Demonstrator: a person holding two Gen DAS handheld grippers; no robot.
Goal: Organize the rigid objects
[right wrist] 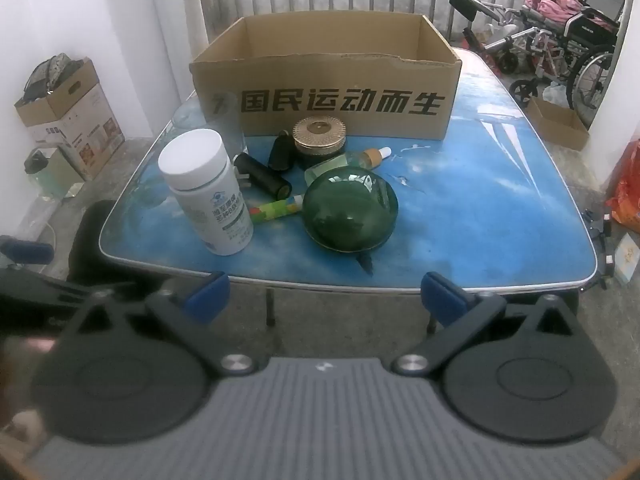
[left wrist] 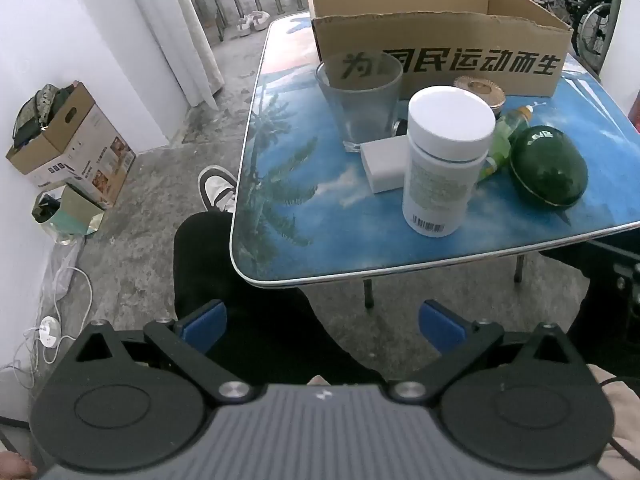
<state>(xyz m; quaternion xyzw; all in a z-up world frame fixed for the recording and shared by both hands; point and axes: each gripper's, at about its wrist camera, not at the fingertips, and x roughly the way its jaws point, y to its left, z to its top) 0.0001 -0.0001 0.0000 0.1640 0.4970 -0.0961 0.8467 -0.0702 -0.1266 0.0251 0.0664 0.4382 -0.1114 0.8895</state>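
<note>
Tilting both hands downward, I hold my left tongs (left wrist: 322, 326) and right tongs (right wrist: 324, 300) spread wide and empty, short of the counter (right wrist: 480, 216). The cardboard box (right wrist: 340, 92) reads "国民运动而生". The white bottle (right wrist: 204, 190) and green dome (right wrist: 350, 210) stand ahead, well apart from both tongs.

I see a brown cardboard box (right wrist: 326, 80) on a shiny blue worktop (right wrist: 480, 208). The green dome (right wrist: 350, 210) looks glossy, and the white bottle (right wrist: 206, 192) is smooth plastic.
</note>
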